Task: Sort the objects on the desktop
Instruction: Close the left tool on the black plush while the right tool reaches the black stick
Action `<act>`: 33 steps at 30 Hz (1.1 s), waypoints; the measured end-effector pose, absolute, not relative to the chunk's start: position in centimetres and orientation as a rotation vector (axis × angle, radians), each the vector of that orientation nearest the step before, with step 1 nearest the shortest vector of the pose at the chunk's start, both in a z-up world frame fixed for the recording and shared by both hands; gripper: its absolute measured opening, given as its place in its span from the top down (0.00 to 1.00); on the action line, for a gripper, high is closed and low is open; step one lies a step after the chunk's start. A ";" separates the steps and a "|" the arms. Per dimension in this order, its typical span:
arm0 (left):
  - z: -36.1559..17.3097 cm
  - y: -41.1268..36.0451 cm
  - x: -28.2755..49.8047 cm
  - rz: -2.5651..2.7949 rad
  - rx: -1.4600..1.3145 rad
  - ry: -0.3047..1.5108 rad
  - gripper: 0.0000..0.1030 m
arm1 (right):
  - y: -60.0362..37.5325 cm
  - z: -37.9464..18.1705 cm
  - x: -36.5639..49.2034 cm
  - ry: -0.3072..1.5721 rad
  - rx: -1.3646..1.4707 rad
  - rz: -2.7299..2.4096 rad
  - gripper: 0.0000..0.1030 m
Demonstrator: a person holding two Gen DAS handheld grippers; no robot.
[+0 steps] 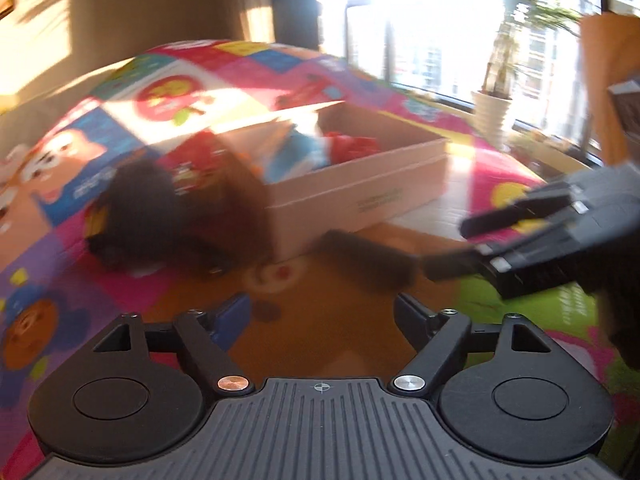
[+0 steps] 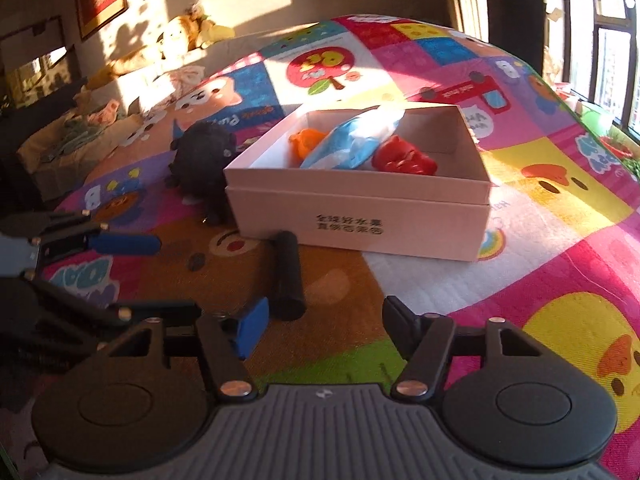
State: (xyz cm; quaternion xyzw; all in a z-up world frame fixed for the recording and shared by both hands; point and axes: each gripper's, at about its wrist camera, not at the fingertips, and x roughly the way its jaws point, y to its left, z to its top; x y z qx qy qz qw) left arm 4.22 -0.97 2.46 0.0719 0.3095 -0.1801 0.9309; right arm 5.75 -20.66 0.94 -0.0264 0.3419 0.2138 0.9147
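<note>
A white cardboard box (image 2: 360, 224) stands on the colourful play mat (image 2: 560, 240) and holds an orange toy (image 2: 306, 140), a blue-white packet (image 2: 352, 140) and a red toy (image 2: 404, 158). A black fuzzy toy (image 2: 200, 160) lies against the box's left side. A black cylinder (image 2: 289, 276) lies on the mat in front of the box, just ahead of my open, empty right gripper (image 2: 324, 328). My left gripper (image 1: 320, 320) is open and empty; its view is blurred and shows the box (image 1: 360, 196), the black toy (image 1: 160, 216) and the cylinder (image 1: 368, 260).
The right gripper (image 1: 460, 248) reaches in from the right in the left wrist view. The left gripper's fingers (image 2: 120, 242) show at the left in the right wrist view. A sofa with plush toys (image 2: 180, 36) and windows (image 2: 608, 60) border the mat.
</note>
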 end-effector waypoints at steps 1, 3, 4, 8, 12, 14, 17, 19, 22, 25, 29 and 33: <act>2.5 -0.2 4.5 -0.331 0.121 0.637 0.12 | -20.0 0.8 5.6 0.702 -0.090 0.448 0.41; 2.7 1.4 5.0 -0.251 0.071 0.635 0.08 | -18.9 0.5 5.8 0.692 -0.182 0.424 0.41; 2.9 2.2 5.1 -0.220 0.050 0.635 0.08 | -18.6 0.4 6.0 0.681 -0.228 0.395 0.41; 3.4 4.4 5.9 -0.141 -0.023 0.639 0.07 | -20.2 1.0 7.2 0.634 -0.241 0.224 0.41; 4.2 4.9 7.1 -0.096 -0.054 0.609 0.05 | -22.7 1.2 7.7 0.659 -0.128 0.179 0.32; 4.7 4.6 8.5 -0.069 -0.053 0.572 0.04 | -23.1 1.0 7.6 0.671 -0.090 0.193 0.22; 5.2 4.0 11.3 -0.013 -0.020 0.525 0.03 | -23.1 0.8 7.1 0.670 -0.067 0.228 0.21; 5.0 3.4 13.4 0.027 0.029 0.518 0.03 | -22.6 1.4 6.9 0.637 -0.072 0.262 0.20; 3.9 3.0 16.1 0.062 0.073 0.529 0.04 | -21.0 2.6 6.8 0.557 -0.141 0.304 0.20; 2.9 3.3 16.9 0.063 0.074 0.547 0.31 | -18.9 3.4 7.4 0.491 -0.220 0.345 0.20; 3.2 4.0 14.6 0.043 0.069 0.537 0.32 | -15.7 3.9 9.1 0.456 -0.274 0.455 0.20; 3.6 5.5 11.5 0.009 0.079 0.544 0.32 | -12.7 3.8 11.8 0.512 -0.259 0.551 0.20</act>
